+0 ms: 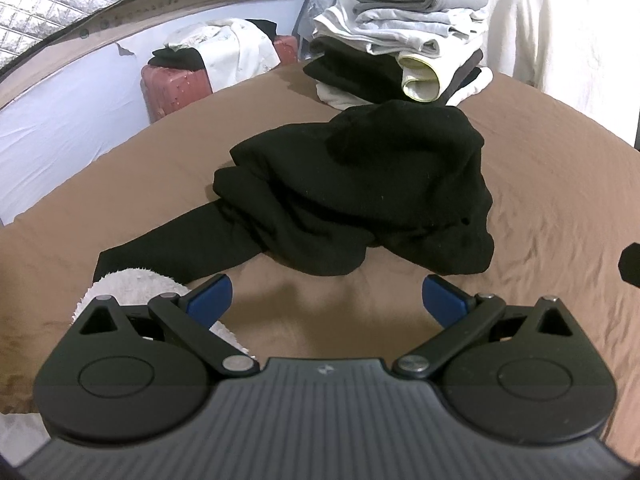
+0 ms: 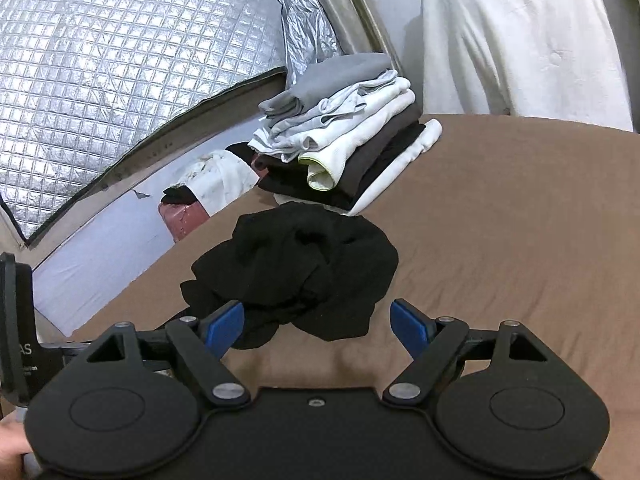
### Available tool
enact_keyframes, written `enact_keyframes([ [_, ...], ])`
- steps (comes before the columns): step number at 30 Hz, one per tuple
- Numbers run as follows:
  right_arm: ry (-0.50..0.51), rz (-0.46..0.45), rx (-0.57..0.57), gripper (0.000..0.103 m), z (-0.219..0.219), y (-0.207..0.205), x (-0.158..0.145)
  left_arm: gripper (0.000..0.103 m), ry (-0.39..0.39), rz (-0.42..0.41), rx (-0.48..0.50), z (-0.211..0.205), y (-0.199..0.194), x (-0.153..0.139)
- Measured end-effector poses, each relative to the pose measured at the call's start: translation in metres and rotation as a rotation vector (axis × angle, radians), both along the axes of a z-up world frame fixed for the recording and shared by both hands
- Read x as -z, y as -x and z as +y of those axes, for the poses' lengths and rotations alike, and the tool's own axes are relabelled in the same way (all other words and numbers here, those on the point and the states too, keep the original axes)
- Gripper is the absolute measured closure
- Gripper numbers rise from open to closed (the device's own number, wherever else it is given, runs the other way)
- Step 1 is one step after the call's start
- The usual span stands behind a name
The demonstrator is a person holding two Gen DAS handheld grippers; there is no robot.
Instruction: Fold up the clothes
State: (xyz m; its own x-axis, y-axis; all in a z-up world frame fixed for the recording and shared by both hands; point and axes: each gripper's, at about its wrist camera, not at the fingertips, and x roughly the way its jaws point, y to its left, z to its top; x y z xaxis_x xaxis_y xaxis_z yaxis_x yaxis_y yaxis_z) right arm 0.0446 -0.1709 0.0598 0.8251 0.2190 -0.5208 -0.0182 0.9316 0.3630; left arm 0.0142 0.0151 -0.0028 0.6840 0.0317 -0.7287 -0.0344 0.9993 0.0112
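Observation:
A crumpled black garment lies in a heap on the brown sheet, one long part trailing toward the lower left. My left gripper is open just short of the heap, nothing between its blue pads. In the right wrist view the same black garment sits in front of my right gripper, which is open; its left pad is at the cloth's near edge. A stack of folded clothes stands behind the heap; it is the same folded stack in the right wrist view.
A white fluffy cloth lies by the left gripper's left finger. A red suitcase with clothes on it stands beyond the bed's left edge. Quilted silver insulation covers the wall. A white hanging sheet is at the back right.

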Motion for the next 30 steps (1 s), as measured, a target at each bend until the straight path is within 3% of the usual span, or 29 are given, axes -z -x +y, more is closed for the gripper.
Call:
enact_keyframes([
  [10, 0.031, 0.031, -0.083, 0.019, 0.013, -0.005, 0.005, 0.000, 0.004, -0.004, 0.003, 0.002, -0.002, 0.000],
  [30, 0.021, 0.034, -0.105, 0.019, 0.015, -0.004, 0.010, 0.000, -0.003, 0.021, 0.022, 0.000, -0.006, 0.006],
])
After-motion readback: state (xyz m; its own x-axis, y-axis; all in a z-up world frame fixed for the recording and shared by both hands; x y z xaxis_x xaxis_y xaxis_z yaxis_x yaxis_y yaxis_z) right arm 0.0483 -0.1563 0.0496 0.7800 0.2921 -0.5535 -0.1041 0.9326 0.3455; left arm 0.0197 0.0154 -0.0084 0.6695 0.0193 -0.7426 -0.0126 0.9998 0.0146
